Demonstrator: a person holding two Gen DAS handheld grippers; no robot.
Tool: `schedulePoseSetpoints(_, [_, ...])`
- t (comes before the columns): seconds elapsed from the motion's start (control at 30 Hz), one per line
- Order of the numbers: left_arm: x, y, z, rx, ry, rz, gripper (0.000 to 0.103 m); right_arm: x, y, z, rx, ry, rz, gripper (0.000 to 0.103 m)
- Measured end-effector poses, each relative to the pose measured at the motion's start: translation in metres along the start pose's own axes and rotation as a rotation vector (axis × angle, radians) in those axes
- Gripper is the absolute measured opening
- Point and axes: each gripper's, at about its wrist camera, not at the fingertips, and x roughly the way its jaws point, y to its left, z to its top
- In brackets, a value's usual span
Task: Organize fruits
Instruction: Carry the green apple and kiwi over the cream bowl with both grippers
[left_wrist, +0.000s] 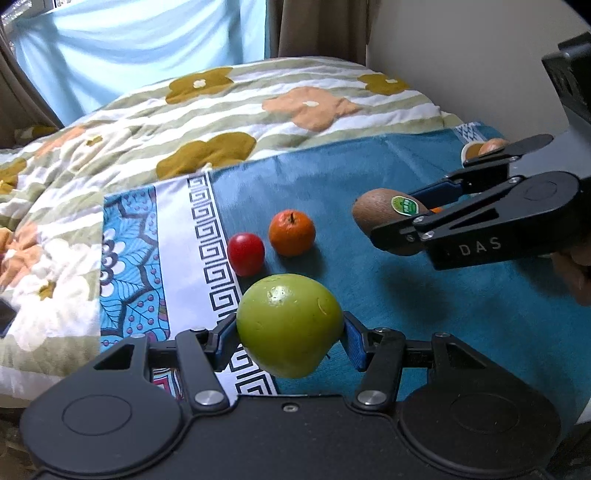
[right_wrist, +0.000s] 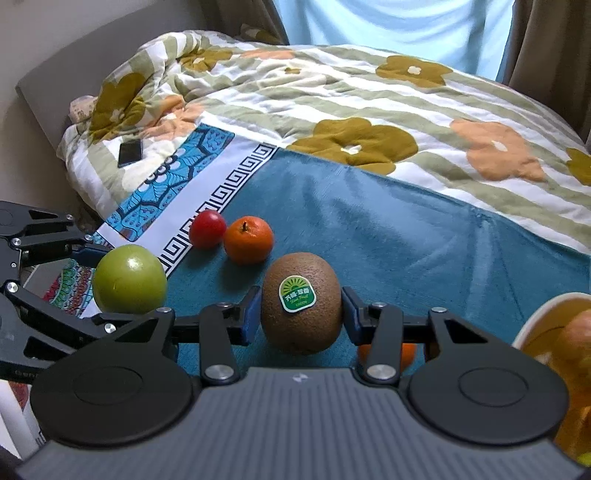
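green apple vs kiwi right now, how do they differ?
The green apple is smooth, glossy and green; the kiwi is brown and fuzzy.
The kiwi carries a green sticker; the apple shows none.
The apple sits in the left gripper, the kiwi in the right gripper.
The apple looks rounder and bulkier, the kiwi more egg-shaped.
Shared: each is clamped between blue-padded fingers over the teal cloth.

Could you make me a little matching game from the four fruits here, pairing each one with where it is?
Things:
1. green apple
2. kiwi
3. orange
4. small red fruit

Places:
A. lying on the white patterned border of the cloth
B. clamped in the right gripper
C. lying on the teal cloth
D. clamped in the left gripper

Pairs: 1-D, 2-B, 3-C, 4-A
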Motion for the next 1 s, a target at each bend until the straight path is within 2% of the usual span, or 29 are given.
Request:
schedulePoseSetpoints(0.33, [-0.036, -0.035, 0.015, -0.021, -0.05, 0.011, 0.062, -0.056, -0.011, -0.011, 0.029, -0.056, 0.007, 0.06])
schedulePoseSetpoints(0.57, [-0.056, -0.074, 0.03, -0.007, -0.096, 0.001, 0.062, -0.103, -0.035, -0.025, 0.074, -0.1, -0.007, 0.06])
schedulePoseSetpoints(1.0, [-0.043, -0.152, 0.065, 0.018, -0.123, -0.051, 0.062, -0.158, -0.115, -0.059, 0.149, -0.126, -0.075, 0.06])
